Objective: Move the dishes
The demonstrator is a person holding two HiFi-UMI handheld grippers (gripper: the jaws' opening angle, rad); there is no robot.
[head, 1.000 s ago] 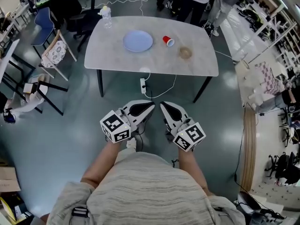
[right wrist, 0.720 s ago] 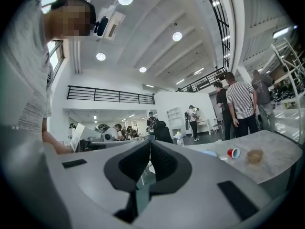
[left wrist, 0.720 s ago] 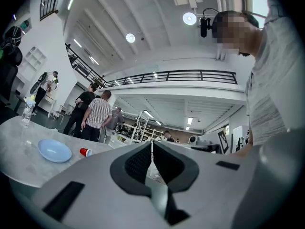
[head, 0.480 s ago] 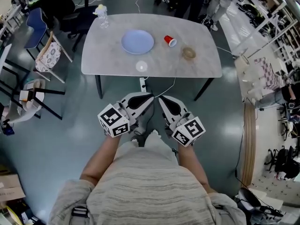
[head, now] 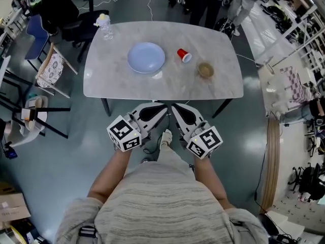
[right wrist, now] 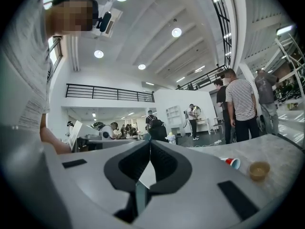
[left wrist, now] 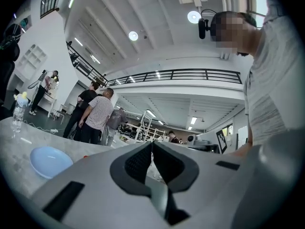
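Pale blue round plate (head: 146, 57): left-centre of grey stone-look bench (head: 111, 83); judged rigid, smooth, breakable; take by rim.
Left gripper (head: 161, 112): fingers together, empty, short of bench.
Right gripper (head: 175, 111): fingers together, empty.
Red plastic cup (head: 183, 55): on its side; likely light.
Small brown bowl (head: 205, 70): upright, right of cup.
Writing: none legible.

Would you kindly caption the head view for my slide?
Left gripper and right gripper, both shut, near a table with blue plate, red cup, brown bowl.

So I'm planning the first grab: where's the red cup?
Head view: the red cup lies on its side between the blue plate and the brown bowl.
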